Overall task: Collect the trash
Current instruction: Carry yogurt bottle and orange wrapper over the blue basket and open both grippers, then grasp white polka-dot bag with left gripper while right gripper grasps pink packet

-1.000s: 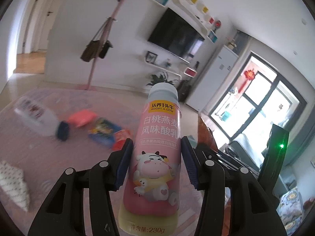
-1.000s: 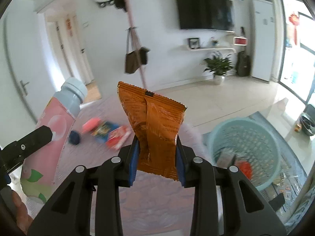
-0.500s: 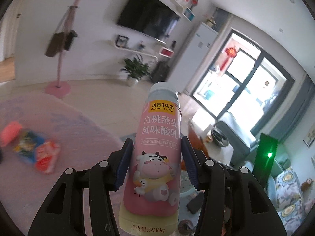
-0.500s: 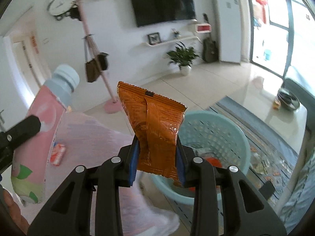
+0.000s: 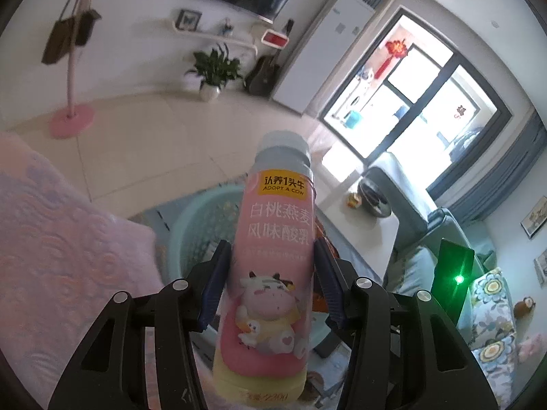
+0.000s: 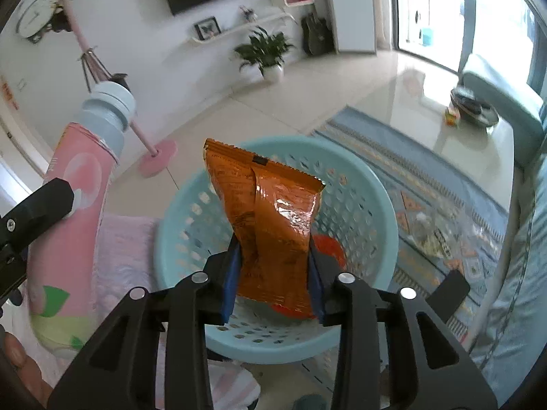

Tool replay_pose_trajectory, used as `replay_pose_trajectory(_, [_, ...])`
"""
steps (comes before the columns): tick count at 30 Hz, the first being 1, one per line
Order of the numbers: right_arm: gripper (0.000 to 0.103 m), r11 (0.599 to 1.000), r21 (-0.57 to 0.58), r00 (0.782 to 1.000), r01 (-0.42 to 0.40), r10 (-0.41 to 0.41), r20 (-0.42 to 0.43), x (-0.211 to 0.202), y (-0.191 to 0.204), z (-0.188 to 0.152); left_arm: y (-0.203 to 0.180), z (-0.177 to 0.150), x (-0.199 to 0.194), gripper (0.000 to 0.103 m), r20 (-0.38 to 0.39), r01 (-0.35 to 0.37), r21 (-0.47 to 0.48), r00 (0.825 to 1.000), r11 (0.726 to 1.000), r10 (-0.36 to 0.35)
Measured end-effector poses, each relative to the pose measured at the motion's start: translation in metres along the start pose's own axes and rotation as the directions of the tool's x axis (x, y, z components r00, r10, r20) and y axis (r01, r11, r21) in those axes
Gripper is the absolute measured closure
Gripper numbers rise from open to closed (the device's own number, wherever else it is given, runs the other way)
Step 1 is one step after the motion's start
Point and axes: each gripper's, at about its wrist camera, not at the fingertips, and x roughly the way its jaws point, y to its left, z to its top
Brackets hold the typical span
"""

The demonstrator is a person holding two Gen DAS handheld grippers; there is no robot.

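My left gripper (image 5: 270,283) is shut on a pink yogurt bottle (image 5: 273,256) with a grey cap, held upright; the bottle also shows at the left of the right wrist view (image 6: 78,212). My right gripper (image 6: 271,283) is shut on an orange snack packet (image 6: 270,218), held above a light-blue perforated basket (image 6: 369,184). A red item (image 6: 328,249) lies inside the basket. In the left wrist view the basket (image 5: 201,225) sits behind the bottle, partly hidden.
A pink quilted cover (image 5: 61,246) lies to the left of the basket. A patterned blue rug (image 6: 444,212) and a glass table (image 6: 478,136) are at the right. A pink coat stand (image 5: 71,116), a potted plant (image 5: 213,71) and a sofa (image 5: 485,300) stand further off.
Both grippers have swung right from the pink cover toward the basket. The loose trash on the cover has left view. The basket now sits right under the orange packet.
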Motion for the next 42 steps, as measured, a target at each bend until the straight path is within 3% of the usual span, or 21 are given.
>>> replay_pose_trajectory(6, [0.06,1.0,0.02,1.0,0.003,-0.002,-0.03,0.013,-0.015,0.001,-0.001,0.0,0.024,0.057,-0.046,0.008,-0.014,0.999,1.0,-0.008])
replay_pose_trajectory(8, [0.047,0.999,0.032,1.0,-0.008,0.009,-0.029,0.012,-0.019,0.003,-0.004,-0.002,0.024,0.054,-0.048,-0.006,0.002,0.999,1.0,0.006])
replay_pose_trajectory(13, [0.04,0.999,0.029,1.0,-0.015,0.015,-0.003,0.003,-0.02,0.006,-0.003,-0.006,0.011,0.049,-0.029,-0.013,0.007,0.999,1.0,0.013])
replay_pose_trajectory(22, [0.04,0.998,0.0,0.998,-0.056,0.056,0.033,-0.029,0.003,0.0,-0.001,-0.018,-0.042,0.045,0.058,-0.033,0.004,0.998,0.999,0.033])
replay_pose_trajectory(28, [0.04,0.991,-0.068,0.99,-0.117,0.122,0.075,-0.061,0.038,-0.005,0.001,-0.032,-0.107,0.039,0.166,-0.082,0.012,0.983,0.997,0.079])
replay_pose_trajectory(36, [0.03,0.957,-0.207,0.966,-0.204,0.231,0.113,-0.102,0.109,-0.022,0.026,-0.059,-0.202,0.029,0.303,-0.212,-0.053,0.928,0.976,0.219])
replay_pose_trajectory(40, [0.025,0.927,-0.282,0.952,-0.248,0.287,0.109,-0.111,0.148,-0.038,0.055,-0.081,-0.249,0.024,0.336,-0.292,-0.176,0.88,0.94,0.336])
replay_pose_trajectory(42, [0.025,0.912,-0.317,0.947,-0.261,0.306,0.101,-0.113,0.166,-0.044,0.073,-0.094,-0.272,0.022,0.338,-0.341,-0.253,0.846,0.906,0.412])
